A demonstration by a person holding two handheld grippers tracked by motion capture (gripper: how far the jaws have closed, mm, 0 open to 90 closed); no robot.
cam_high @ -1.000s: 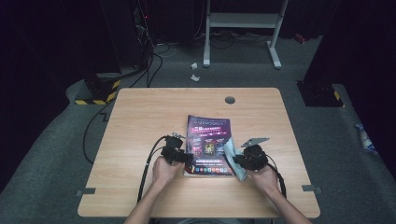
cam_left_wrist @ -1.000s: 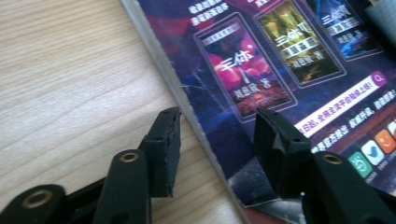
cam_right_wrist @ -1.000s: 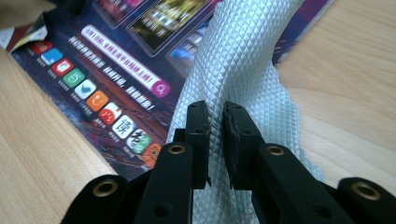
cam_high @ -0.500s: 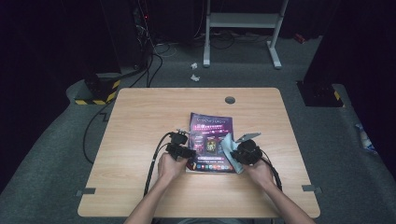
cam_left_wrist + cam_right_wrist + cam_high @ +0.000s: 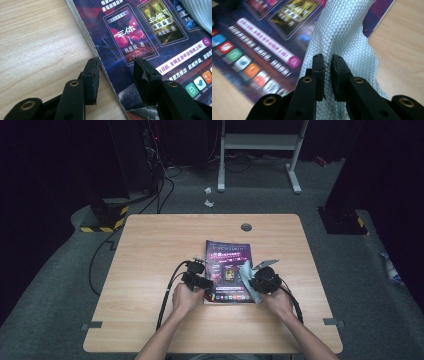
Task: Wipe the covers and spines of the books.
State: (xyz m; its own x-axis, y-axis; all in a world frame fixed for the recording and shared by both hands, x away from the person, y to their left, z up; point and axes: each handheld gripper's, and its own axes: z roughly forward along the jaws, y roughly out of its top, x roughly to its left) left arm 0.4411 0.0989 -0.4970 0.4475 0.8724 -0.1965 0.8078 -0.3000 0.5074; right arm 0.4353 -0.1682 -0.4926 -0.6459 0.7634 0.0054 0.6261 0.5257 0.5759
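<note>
Magazine (image 5: 228, 270) lies flat near the front middle of the wooden table (image 5: 150, 250), its glossy purple cover printed with book pictures and app icons. Pale quilted cloth (image 5: 342, 32) drapes over its right side, hiding that part. Right gripper (image 5: 327, 62) pinches the cloth. Left gripper (image 5: 116, 68) has just been closing; its jaws straddle the magazine's left edge, half apart.

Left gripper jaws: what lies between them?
In the left gripper view, the magazine's left edge and a strip of bare table lie between the open jaws of the left gripper, which have just been closing.
</note>
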